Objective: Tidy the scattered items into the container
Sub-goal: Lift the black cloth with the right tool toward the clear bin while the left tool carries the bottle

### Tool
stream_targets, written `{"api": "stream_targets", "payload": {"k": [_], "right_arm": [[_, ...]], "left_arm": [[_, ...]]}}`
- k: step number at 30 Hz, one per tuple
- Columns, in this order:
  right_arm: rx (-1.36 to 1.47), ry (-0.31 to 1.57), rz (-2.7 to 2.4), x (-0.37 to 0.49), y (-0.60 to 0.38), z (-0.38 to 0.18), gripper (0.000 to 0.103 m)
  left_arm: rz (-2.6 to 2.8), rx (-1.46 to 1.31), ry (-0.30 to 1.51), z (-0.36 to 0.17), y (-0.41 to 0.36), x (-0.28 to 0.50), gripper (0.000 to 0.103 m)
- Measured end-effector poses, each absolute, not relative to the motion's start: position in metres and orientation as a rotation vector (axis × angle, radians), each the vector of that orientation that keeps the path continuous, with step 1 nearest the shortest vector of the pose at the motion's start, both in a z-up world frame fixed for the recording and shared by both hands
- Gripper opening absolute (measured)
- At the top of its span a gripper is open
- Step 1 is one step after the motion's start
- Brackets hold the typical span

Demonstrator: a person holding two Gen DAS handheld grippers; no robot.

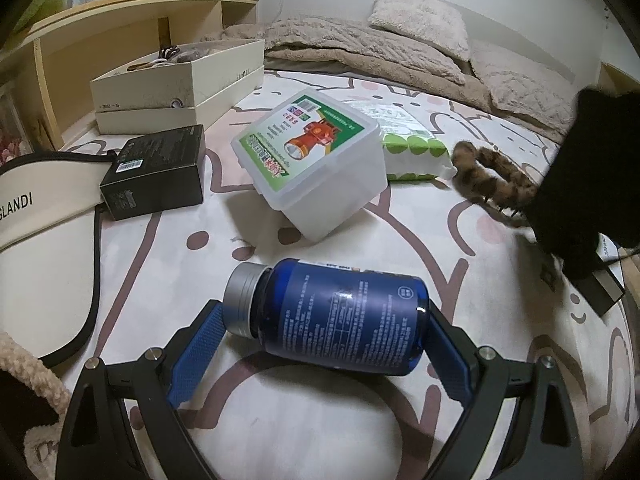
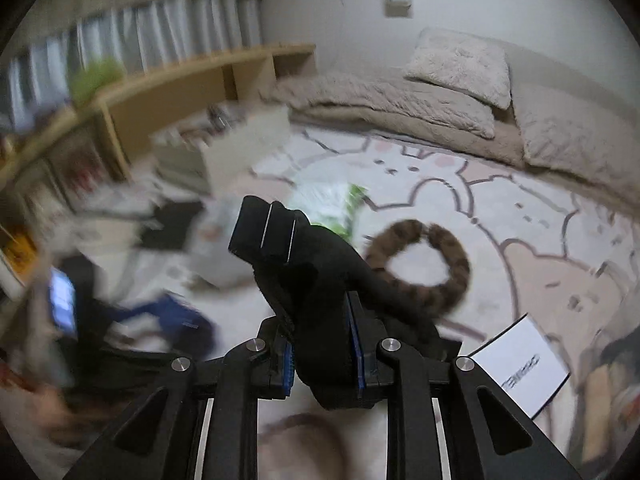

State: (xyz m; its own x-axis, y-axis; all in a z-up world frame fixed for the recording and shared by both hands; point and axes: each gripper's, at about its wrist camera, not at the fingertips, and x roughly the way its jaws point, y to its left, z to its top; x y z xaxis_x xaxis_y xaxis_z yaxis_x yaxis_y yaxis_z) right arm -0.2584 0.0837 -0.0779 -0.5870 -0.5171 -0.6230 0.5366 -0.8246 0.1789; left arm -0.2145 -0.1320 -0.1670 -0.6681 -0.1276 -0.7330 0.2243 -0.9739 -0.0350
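A blue pill bottle (image 1: 340,316) with a grey cap lies on its side on the cartoon-print sheet, between the fingers of my left gripper (image 1: 324,344); the blue pads sit at its cap and its base. My right gripper (image 2: 322,356) is shut on a black fabric item (image 2: 316,264) and holds it above the bed; a brown furry band (image 2: 432,264) hangs by it. That black item (image 1: 580,184) and the band (image 1: 492,176) also show at the right of the left wrist view. An open cream box (image 1: 176,80) stands at the far left.
A clear plastic box (image 1: 316,160) with a torch label lies mid-bed, a green-dotted pack (image 1: 408,152) behind it. A black carton (image 1: 156,172) and a cream visor (image 1: 44,208) lie left. A wooden shelf (image 1: 120,20) runs behind. Beige bedding (image 1: 380,48) is at the far end. A white card (image 2: 520,372) lies right.
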Motion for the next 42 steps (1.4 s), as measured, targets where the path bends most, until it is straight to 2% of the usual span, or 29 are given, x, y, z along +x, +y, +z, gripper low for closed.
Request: {"api": "stream_targets", "payload": {"k": [6, 14, 18, 24, 28, 30, 31, 32, 34, 38, 42], "right_arm": [[1.022, -0.335, -2.198, -0.232, 0.116, -0.057, 0.022], [1.134, -0.737, -1.998, -0.207, 0.16, -0.075, 0.022], [1.188, -0.725, -2.113, -0.204, 0.18, -0.099, 0.022], [1.232, -0.538, -2.303, -0.21, 0.187, -0.128, 0.022], [1.218, -0.583, -2.278, -0.219, 0.195, -0.144, 0.022], [1.235, -0.623, -2.267, -0.224, 0.201, -0.154, 0.028], [1.259, -0.636, -2.256, -0.225, 0.202, -0.161, 0.039], [1.284, -0.643, -2.248, -0.225, 0.202, -0.167, 0.056], [1.32, -0.621, -2.244, -0.222, 0.199, -0.178, 0.069], [1.405, -0.59, -2.199, -0.22, 0.189, -0.194, 0.069], [1.483, -0.73, -2.158, -0.224, 0.196, -0.214, 0.068]], "left_arm": [[-2.711, 1.145, 0.179, -0.16, -0.131, -0.209, 0.095], [-2.777, 1.12, 0.159, -0.145, -0.118, -0.192, 0.095], [-2.839, 1.135, 0.186, -0.14, -0.107, -0.182, 0.095], [-2.896, 1.167, 0.162, -0.145, -0.082, -0.169, 0.095], [-2.923, 1.215, 0.105, -0.154, -0.063, -0.166, 0.095], [-2.926, 1.227, 0.072, -0.159, -0.056, -0.168, 0.095], [-2.926, 1.234, 0.057, -0.162, -0.053, -0.169, 0.095], [-2.923, 1.245, 0.046, -0.165, -0.051, -0.171, 0.095], [-2.911, 1.278, 0.025, -0.173, -0.047, -0.174, 0.095], [-2.91, 1.272, -0.036, -0.176, -0.04, -0.172, 0.095], [-2.918, 1.273, -0.054, -0.178, -0.038, -0.171, 0.095]]}}
